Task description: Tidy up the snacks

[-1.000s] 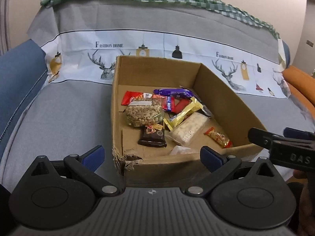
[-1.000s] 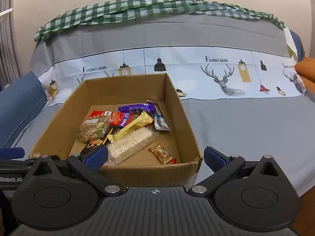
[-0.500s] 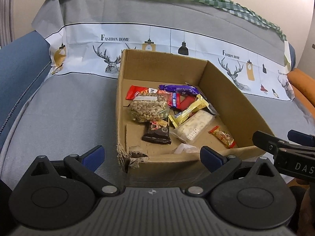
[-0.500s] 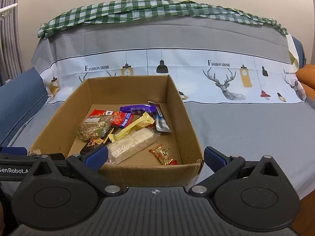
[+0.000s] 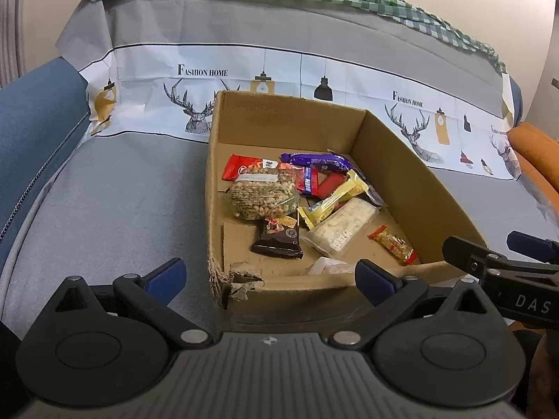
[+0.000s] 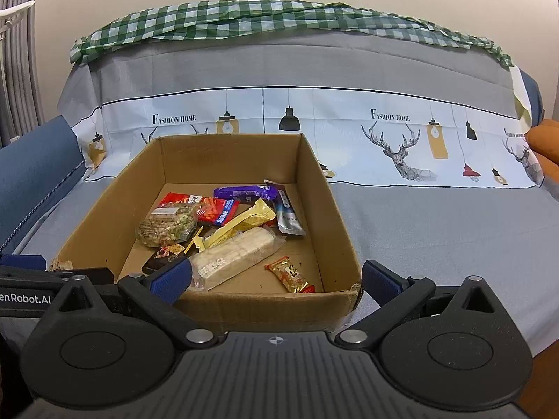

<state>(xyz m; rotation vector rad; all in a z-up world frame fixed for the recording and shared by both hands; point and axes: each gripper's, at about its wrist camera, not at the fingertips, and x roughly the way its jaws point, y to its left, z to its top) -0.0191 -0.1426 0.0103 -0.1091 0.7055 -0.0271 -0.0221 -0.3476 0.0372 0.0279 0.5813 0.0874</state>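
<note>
Snack packets piled in open brown cardboard box [image 6: 325, 206]; both hand-held grippers, left [image 5: 269, 276] and right [image 6: 276, 279], spread apart, empty; sorting appears unfinished.

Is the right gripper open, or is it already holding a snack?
Open and empty. The right gripper has its blue fingertips spread wide in front of the box, with nothing between them; all snacks lie inside.

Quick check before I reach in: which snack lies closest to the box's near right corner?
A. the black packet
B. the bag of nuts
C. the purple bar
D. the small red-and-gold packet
D: the small red-and-gold packet lies alone by the cardboard box's near right corner, apart from the pile.
</note>
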